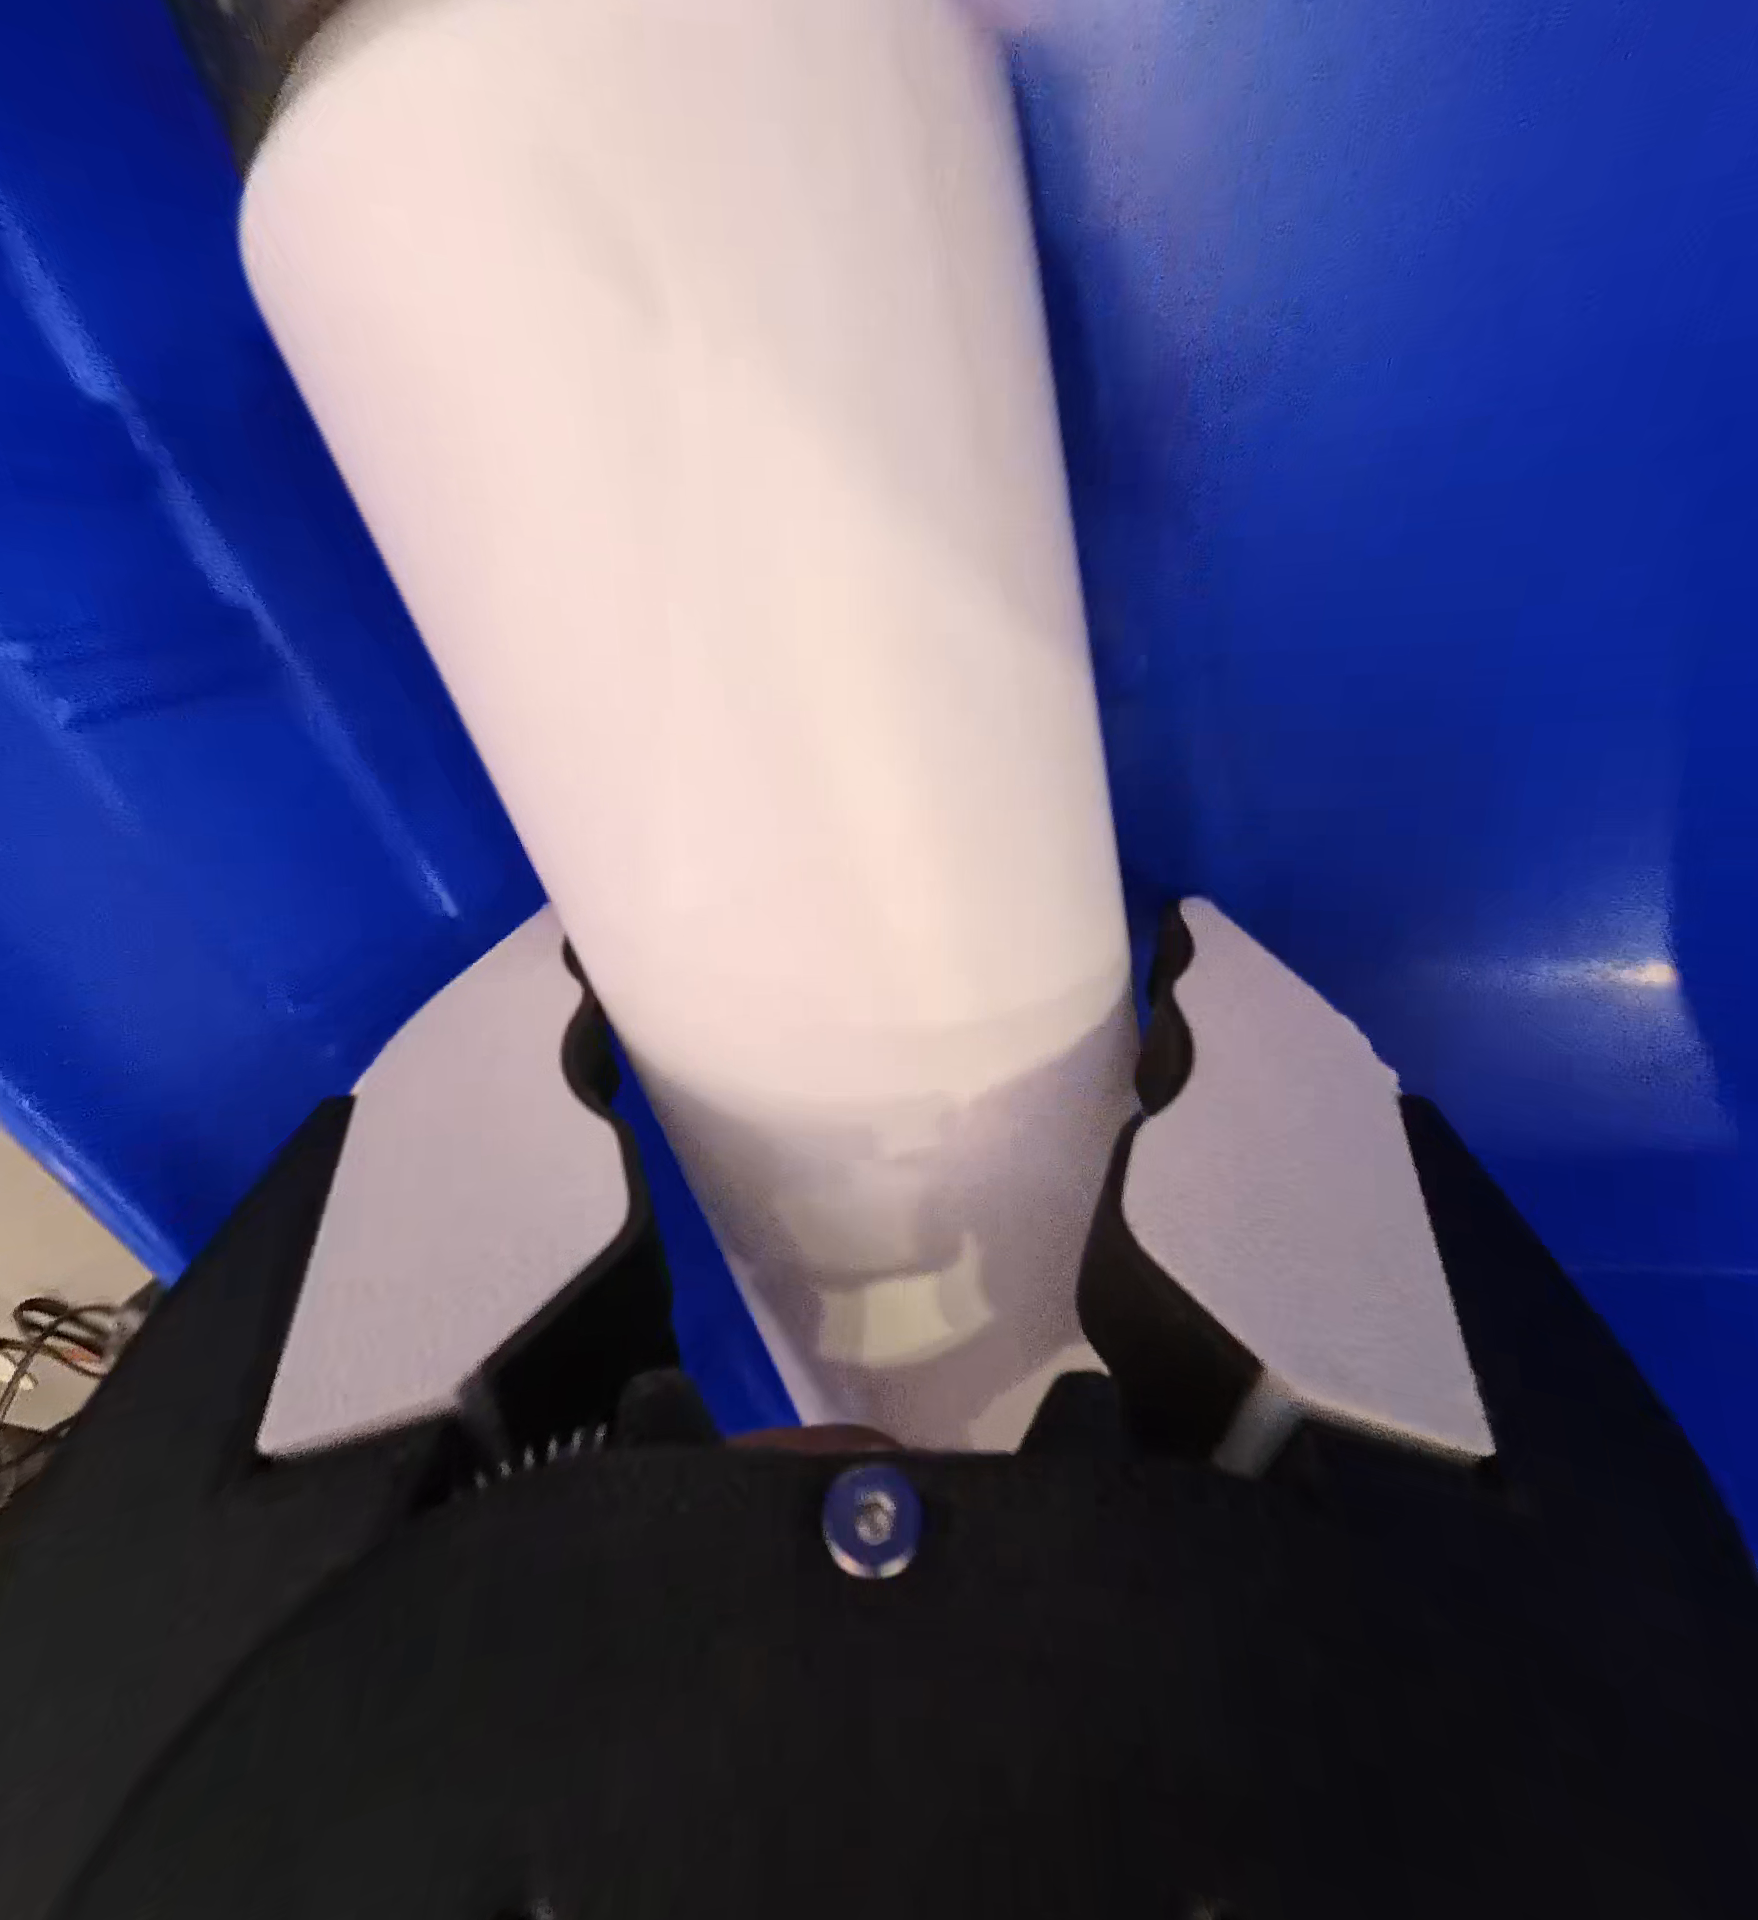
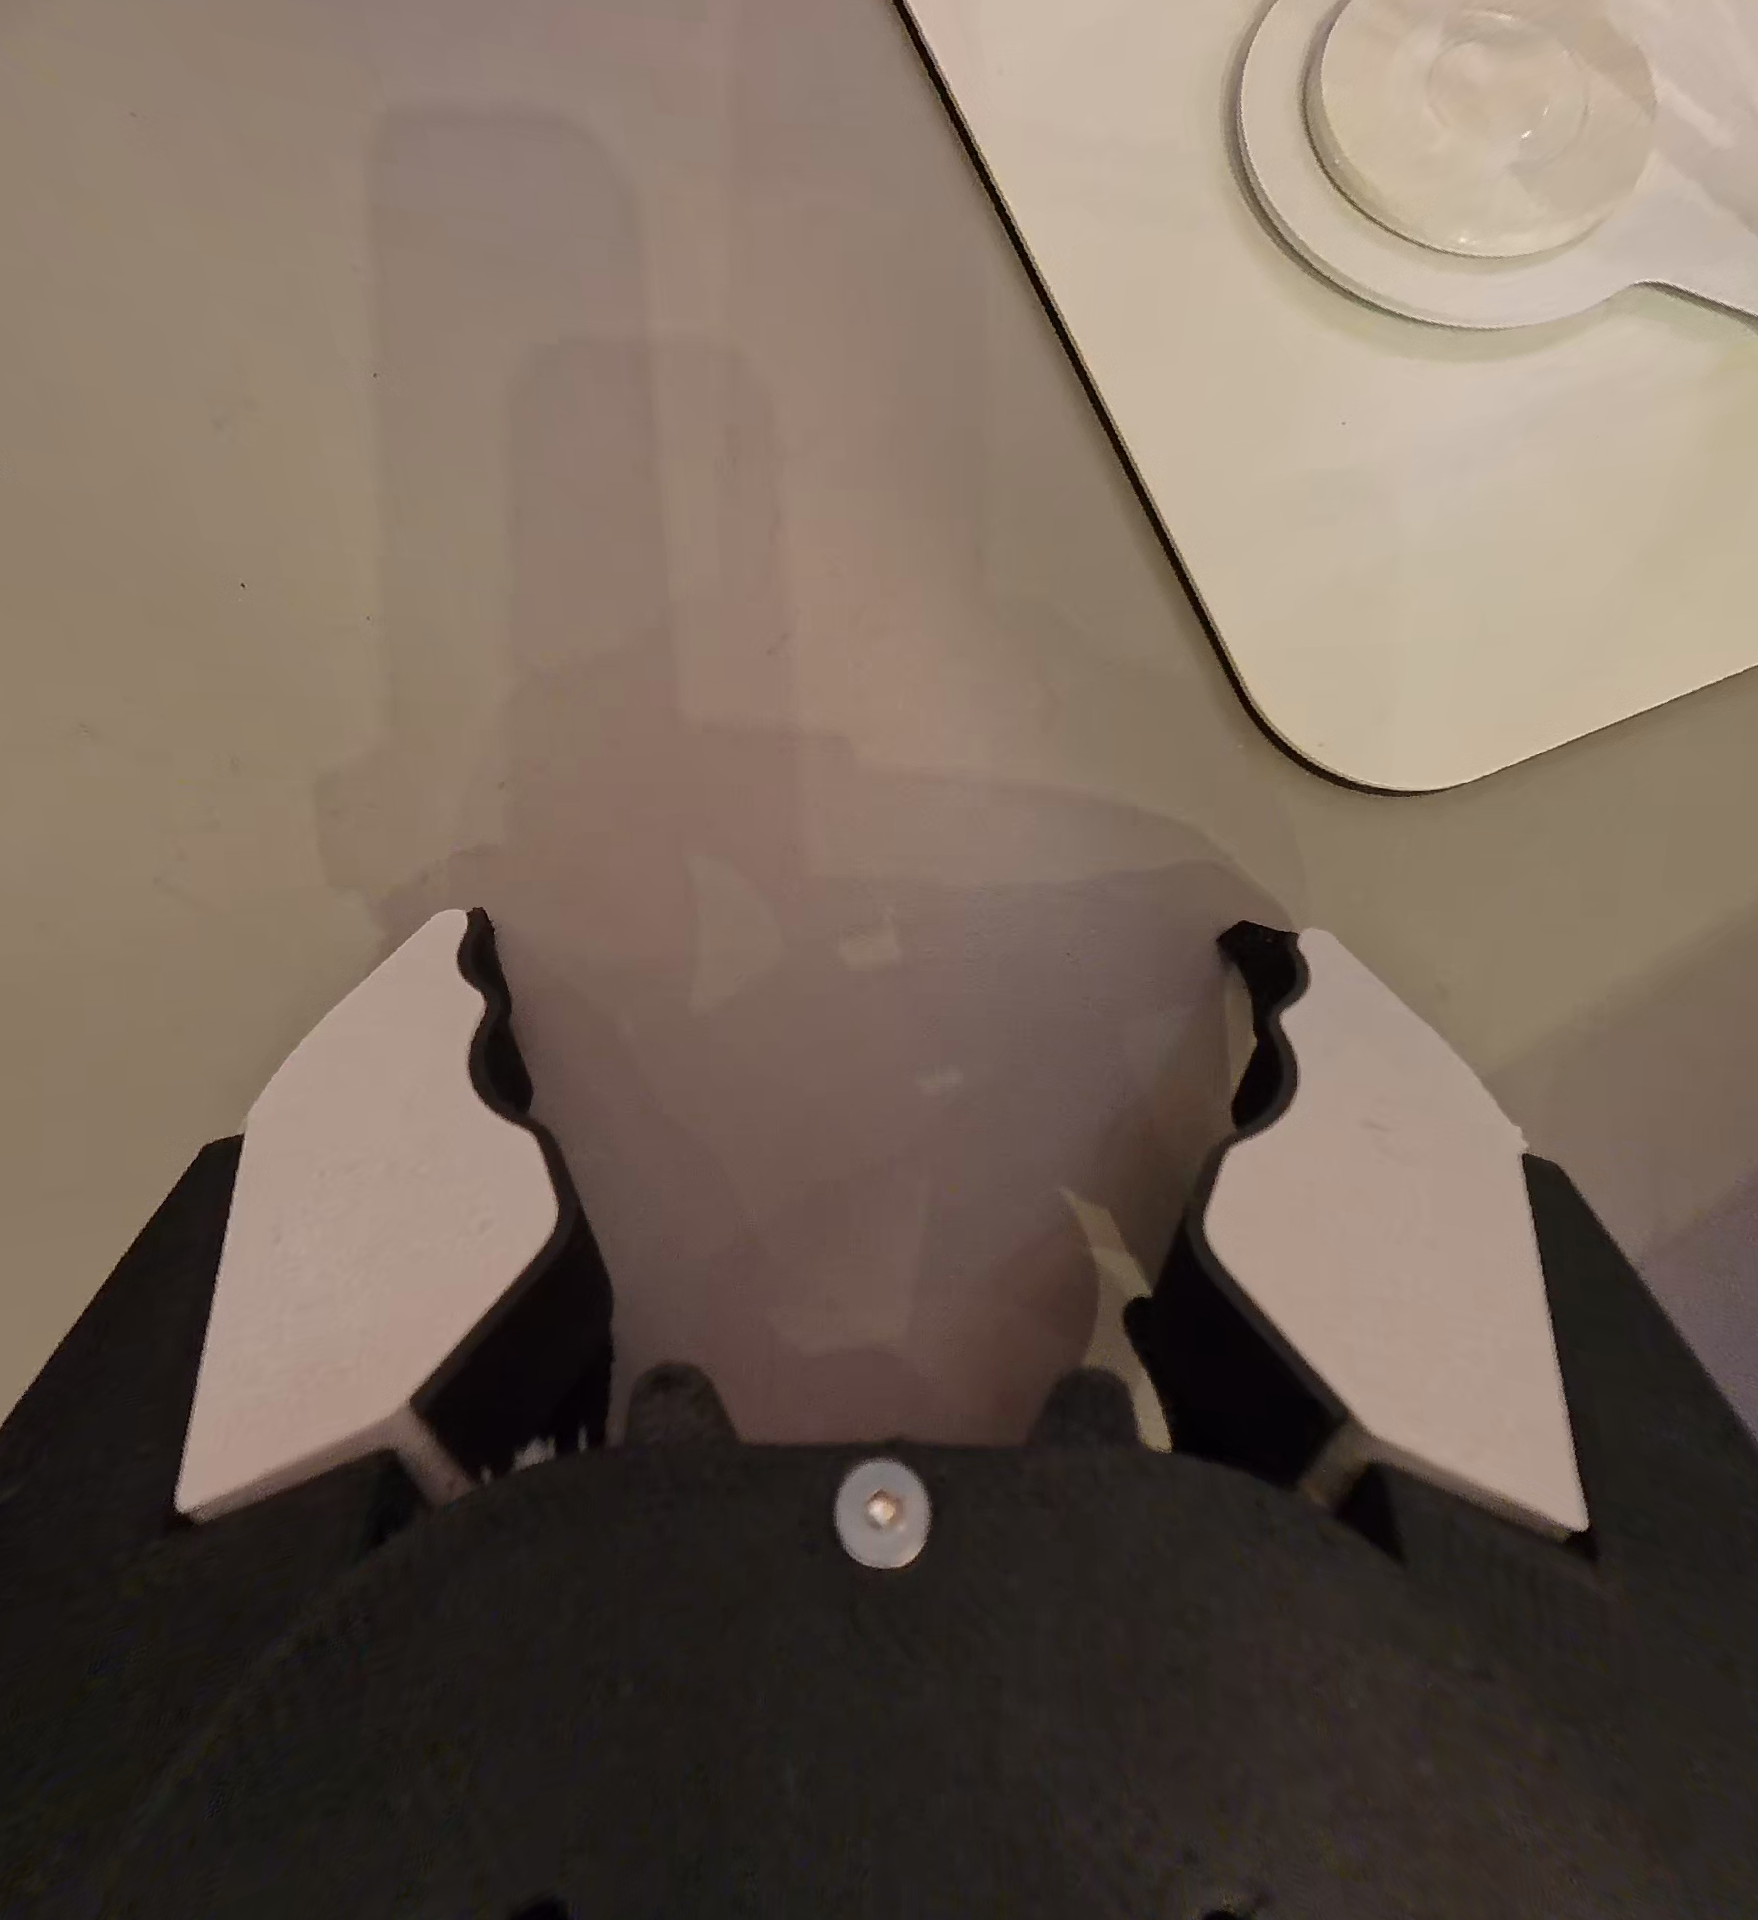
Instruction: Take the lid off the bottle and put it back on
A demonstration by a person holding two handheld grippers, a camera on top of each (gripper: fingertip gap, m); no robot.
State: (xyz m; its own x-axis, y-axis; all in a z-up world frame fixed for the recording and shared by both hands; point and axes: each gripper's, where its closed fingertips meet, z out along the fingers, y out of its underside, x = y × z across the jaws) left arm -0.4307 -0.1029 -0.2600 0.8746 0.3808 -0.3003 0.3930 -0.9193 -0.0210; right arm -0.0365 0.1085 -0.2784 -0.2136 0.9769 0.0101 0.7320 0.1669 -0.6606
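Observation:
In the left wrist view a pale, white-pink bottle (image 1: pixel 709 582) fills the middle and leans up and to the left, blurred. My left gripper (image 1: pixel 870 935) is shut on its lower part, with both black fingers pressing on its sides. The bottle's upper end runs out of the frame, so I cannot see its lid. In the right wrist view my right gripper (image 2: pixel 867 927) is open and empty, pointing down at a grey table (image 2: pixel 179 520), with only shadows between its fingers. The bottle does not show in this view.
A large blue plastic bin (image 1: pixel 1426 520) stands close behind the bottle on both sides. A white board with rounded corners (image 2: pixel 1426 540) lies at the table's top right. It carries a clear round domed piece (image 2: pixel 1477 114) on a white disc. Cables (image 1: pixel 33 1340) lie at lower left.

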